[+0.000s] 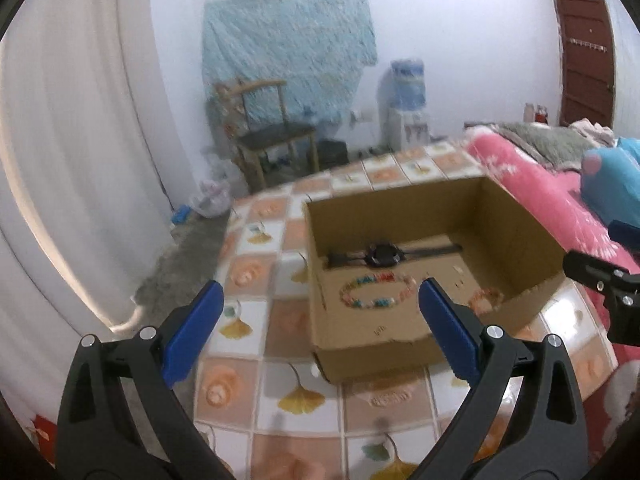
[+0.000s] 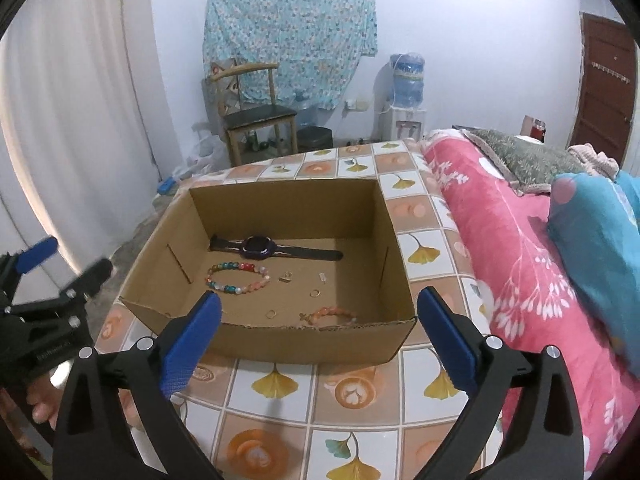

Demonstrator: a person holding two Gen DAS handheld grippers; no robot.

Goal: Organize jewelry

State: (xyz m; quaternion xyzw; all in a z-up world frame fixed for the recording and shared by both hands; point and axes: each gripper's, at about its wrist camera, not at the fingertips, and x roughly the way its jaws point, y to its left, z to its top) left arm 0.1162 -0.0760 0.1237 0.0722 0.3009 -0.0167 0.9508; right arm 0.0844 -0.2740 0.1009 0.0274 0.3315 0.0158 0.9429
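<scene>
An open cardboard box [image 2: 280, 344] stands on the tiled table [image 2: 360, 432]; it also shows in the left wrist view [image 1: 372, 356]. Inside lie a black watch [image 2: 260, 248], a multicoloured bead bracelet [image 2: 238, 278], a pink bead bracelet [image 2: 334, 314] and several small gold rings and earrings [image 2: 315, 293]. The watch [image 1: 382, 255] and bead bracelet [image 1: 378, 292] also show in the left wrist view. My left gripper [image 1: 320, 312] is open and empty before the box's left side. My right gripper [image 2: 318, 320] is open and empty over the box's front wall.
A bed with a pink quilt [image 2: 512, 248] and a blue pillow [image 2: 596, 248] runs along the table's right side. A wooden chair [image 2: 256, 116], a water dispenser [image 2: 406, 96] and a brown door [image 2: 604, 84] stand by the far wall. A white curtain [image 2: 60, 140] hangs at left.
</scene>
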